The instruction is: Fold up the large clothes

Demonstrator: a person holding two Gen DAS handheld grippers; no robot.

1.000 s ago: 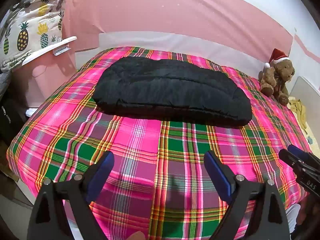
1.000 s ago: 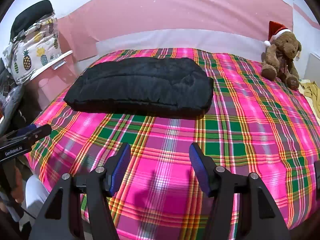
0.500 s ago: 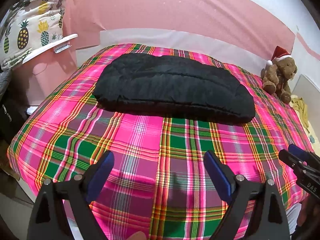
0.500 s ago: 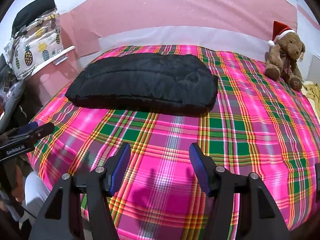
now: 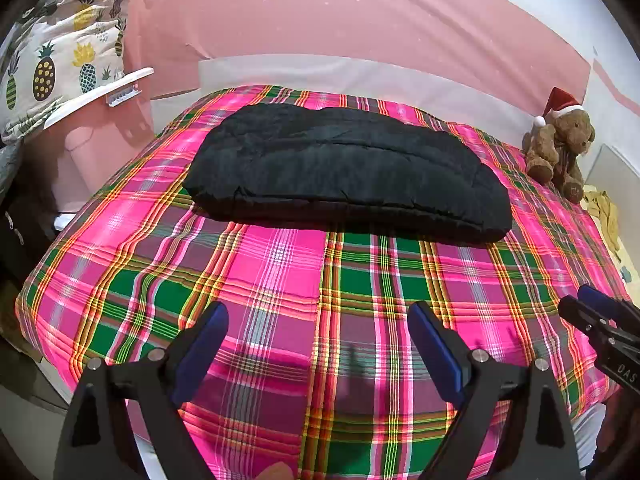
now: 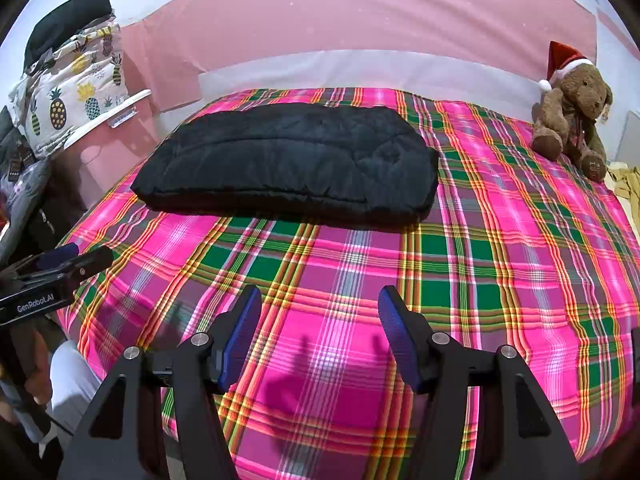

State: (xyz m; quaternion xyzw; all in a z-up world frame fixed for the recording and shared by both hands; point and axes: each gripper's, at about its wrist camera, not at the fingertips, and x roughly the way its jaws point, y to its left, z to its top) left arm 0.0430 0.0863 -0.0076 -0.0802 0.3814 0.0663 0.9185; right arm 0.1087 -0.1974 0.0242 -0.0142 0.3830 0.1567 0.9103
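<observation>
**Both grippers stood open and empty short of the folded black coat**

Nearest the cameras, the left gripper (image 5: 318,324) had its blue-padded jaws spread wide with nothing between them, only the pink, green and yellow plaid bedspread (image 5: 352,276) beneath. The right gripper (image 6: 320,312) stood likewise: jaws well apart, gripping nothing, hanging over bare plaid near the front edge of the bed. Each showed at the edge of the other's view, so the two were side by side.

Beyond them, about mid-bed, lay the black quilted padded garment (image 5: 344,172), already doubled into a thick, puffy slab. It was well apart from both grippers, ahead of them and toward the headboard. Its long axis ran across the bed, left to right, square to the line the grippers pointed along. In the left wrist view it sat straight ahead; in the right wrist view (image 6: 292,160) it lay ahead and off to the left, so the left gripper looked the nearer and better lined up, facing the garment's long front edge.

Farther back, a brown teddy bear in a red Santa hat (image 6: 572,112) sat at the far right corner, clear of the garment. A pineapple-print cushion (image 5: 60,68) was stacked off the bed at far left.
</observation>
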